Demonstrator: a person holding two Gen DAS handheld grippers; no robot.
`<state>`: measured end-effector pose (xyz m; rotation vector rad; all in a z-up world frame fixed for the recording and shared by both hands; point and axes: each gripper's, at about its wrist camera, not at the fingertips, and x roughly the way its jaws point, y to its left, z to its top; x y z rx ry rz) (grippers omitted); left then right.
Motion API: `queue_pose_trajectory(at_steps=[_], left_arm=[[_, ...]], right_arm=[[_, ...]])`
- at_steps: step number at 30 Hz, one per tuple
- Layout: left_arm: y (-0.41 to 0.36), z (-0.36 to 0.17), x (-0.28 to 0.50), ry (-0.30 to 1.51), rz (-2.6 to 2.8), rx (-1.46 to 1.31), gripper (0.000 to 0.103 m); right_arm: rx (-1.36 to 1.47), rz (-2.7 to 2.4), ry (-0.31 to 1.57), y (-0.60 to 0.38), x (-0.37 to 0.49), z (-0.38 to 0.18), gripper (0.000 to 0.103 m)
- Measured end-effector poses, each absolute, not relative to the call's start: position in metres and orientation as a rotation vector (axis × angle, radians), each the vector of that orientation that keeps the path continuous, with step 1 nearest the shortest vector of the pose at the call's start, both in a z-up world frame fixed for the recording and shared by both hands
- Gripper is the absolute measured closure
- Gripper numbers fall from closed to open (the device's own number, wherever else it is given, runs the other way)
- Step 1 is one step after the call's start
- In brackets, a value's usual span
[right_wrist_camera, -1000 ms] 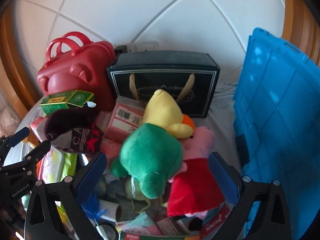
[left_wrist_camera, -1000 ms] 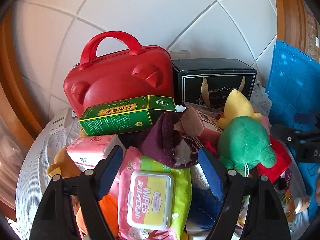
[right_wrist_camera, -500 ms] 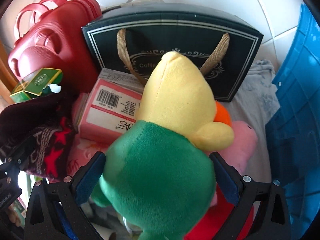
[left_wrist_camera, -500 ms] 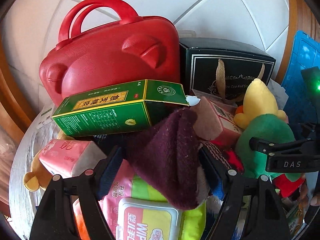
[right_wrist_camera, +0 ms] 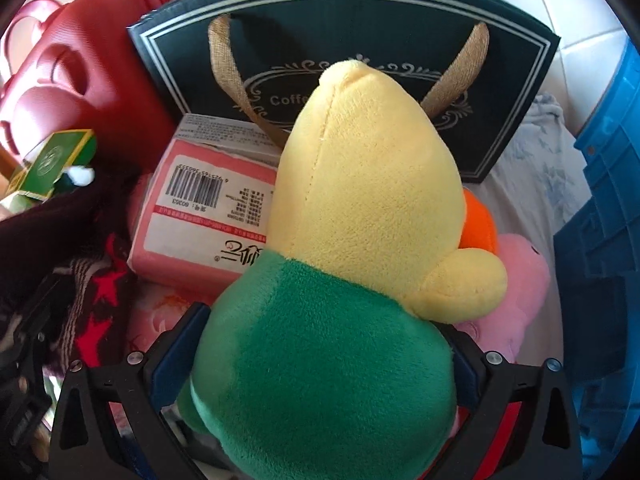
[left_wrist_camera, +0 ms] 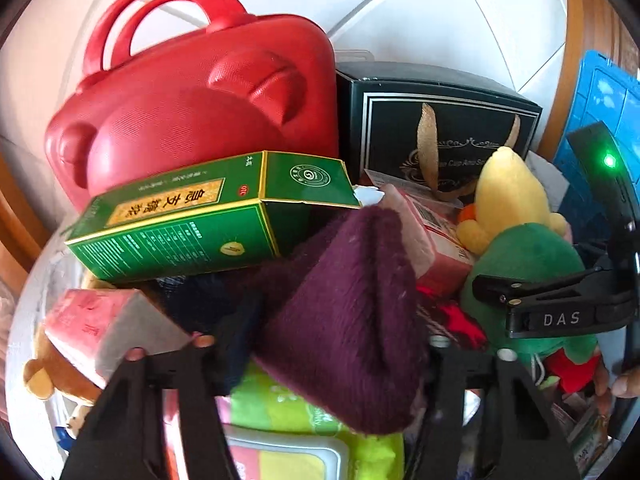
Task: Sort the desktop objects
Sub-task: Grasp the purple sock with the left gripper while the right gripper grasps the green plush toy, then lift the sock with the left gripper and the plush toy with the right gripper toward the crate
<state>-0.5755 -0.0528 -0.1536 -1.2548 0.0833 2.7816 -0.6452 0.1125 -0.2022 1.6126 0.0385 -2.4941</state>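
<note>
A purple knit cloth (left_wrist_camera: 352, 312) lies on top of the pile and stands bunched into a peak between the fingers of my left gripper (left_wrist_camera: 334, 320). Those jaws are closing, and the pads press on the cloth from both sides. A plush toy with a yellow head and green body (right_wrist_camera: 360, 184) fills the right wrist view. My right gripper (right_wrist_camera: 326, 324) straddles its green body; its jaws are closing too, and both pads touch the plush. In the left wrist view the right gripper's black finger (left_wrist_camera: 560, 304) lies against the green plush (left_wrist_camera: 528, 256).
A red hard case (left_wrist_camera: 192, 112) and a dark gift bag (left_wrist_camera: 440, 128) stand at the back. A green box (left_wrist_camera: 192, 220), pink tissue packs (right_wrist_camera: 208, 216), a wipes pack (left_wrist_camera: 288, 440) and a pink plush (right_wrist_camera: 520, 272) crowd the pile. A blue crate (right_wrist_camera: 600, 240) stands on the right.
Both grippers came down onto the pile. The left jaws narrowed and the purple cloth bunched up between them. The right jaws went from above the plush to closing around its green body.
</note>
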Motion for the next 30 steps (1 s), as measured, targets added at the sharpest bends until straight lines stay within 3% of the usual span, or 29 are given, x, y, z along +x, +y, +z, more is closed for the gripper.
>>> queue_pose_trajectory(at_steps=[4, 8, 17, 30], left_arm=[[-0.051, -0.149, -0.568, 0.119, 2.765, -1.233, 0.071], [-0.043, -0.138, -0.555, 0.200, 2.760, -1.185, 0.079], [-0.041, -0.105, -0.516, 0.212, 2.757, -1.069, 0.083], [-0.026, -0.037, -0.457, 0.271, 2.781, -0.848, 0.085]], right_arm=[[1.490, -2.516, 0.005, 0.121, -0.623, -0.193, 0.023], [1.386, -2.557, 0.024, 0.122, -0.596, -0.181, 0.026], [1.131, -2.679, 0.129, 0.120, -0.543, -0.120, 0.026], [0.841, -2.794, 0.073, 0.139, -0.472, -0.026, 0.025]])
